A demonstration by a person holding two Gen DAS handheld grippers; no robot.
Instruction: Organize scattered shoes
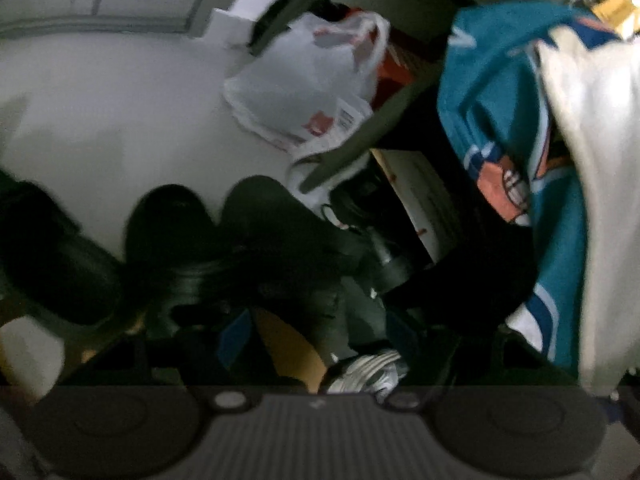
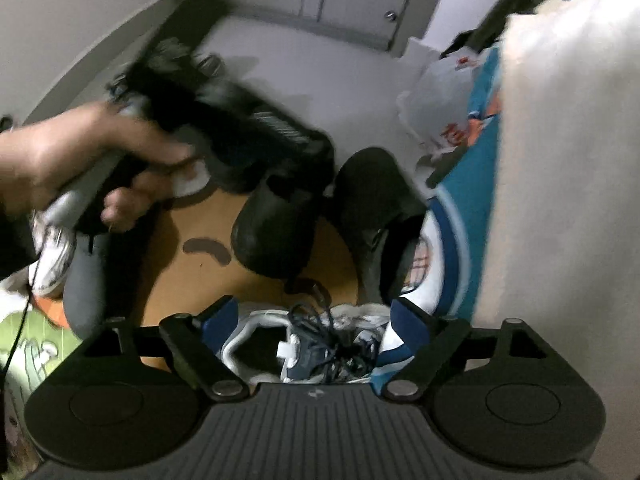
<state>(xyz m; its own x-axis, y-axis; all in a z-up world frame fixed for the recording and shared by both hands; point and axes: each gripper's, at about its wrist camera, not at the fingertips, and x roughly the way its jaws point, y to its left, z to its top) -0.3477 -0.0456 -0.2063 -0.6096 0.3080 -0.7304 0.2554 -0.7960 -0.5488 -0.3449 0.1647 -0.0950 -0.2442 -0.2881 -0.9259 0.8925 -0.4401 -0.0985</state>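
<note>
My right claw (image 2: 316,336) is spread wide, its blue-padded fingers (image 2: 218,318) straddling a white and navy sneaker (image 2: 316,348) with tangled dark laces, not yet clamped on it. My left claw (image 2: 280,148) hovers over a black shoe (image 2: 276,236), but blur keeps me from telling whether it is clenched or released. A second black shoe (image 2: 372,196) lies just beside it. I judge the loose laces could snag on a pad as I close, dragging the sneaker crooked; the teal jersey (image 2: 472,184) hanging close on the right could also get caught. The shoes sit on a tan mat (image 2: 180,276) over pale floor (image 2: 304,64), with a white plastic bag (image 2: 440,96) near the far wall.
</note>
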